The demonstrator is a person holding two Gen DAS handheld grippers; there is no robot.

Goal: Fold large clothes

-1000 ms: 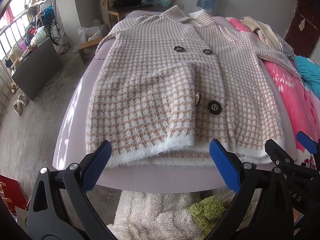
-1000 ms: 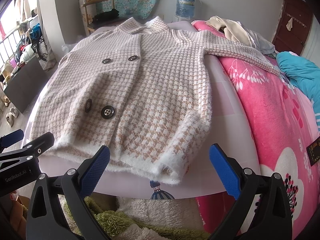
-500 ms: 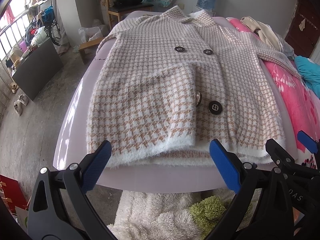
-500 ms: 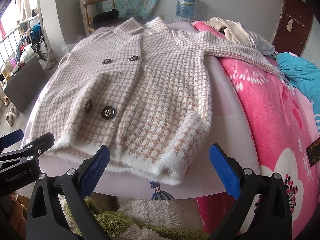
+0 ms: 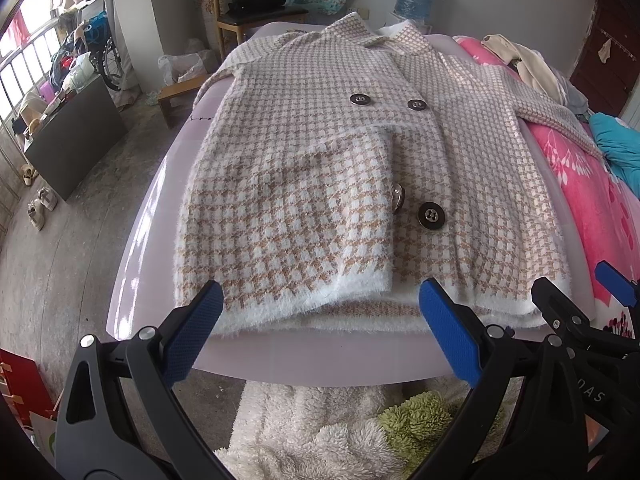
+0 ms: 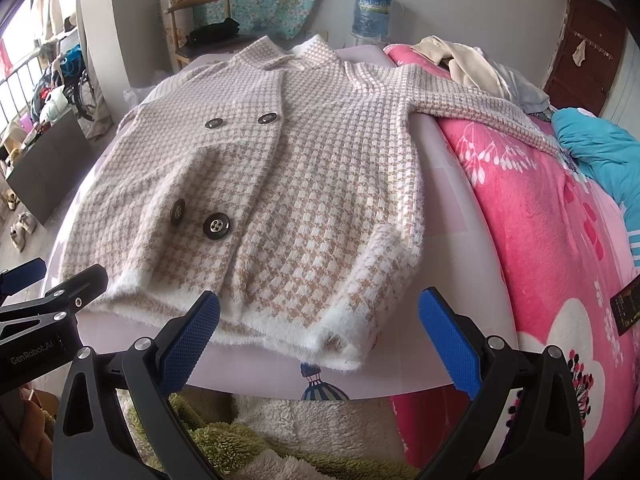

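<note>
Already poised at the near edge of the bed (image 5: 132, 240), the left gripper (image 5: 320, 328) and right gripper (image 6: 320, 332) hang with jaws spread wide and empty, just short of the coat's fuzzy hem (image 5: 320, 312). Beyond them the houndstooth coat (image 6: 320, 168) lies flat, buttons up, one sleeve (image 5: 312, 200) laid across its front and the other sleeve (image 6: 480, 116) trailing onto a pink blanket (image 6: 540, 220). That loose sleeve likely needs tucking in before the body is folded.
</note>
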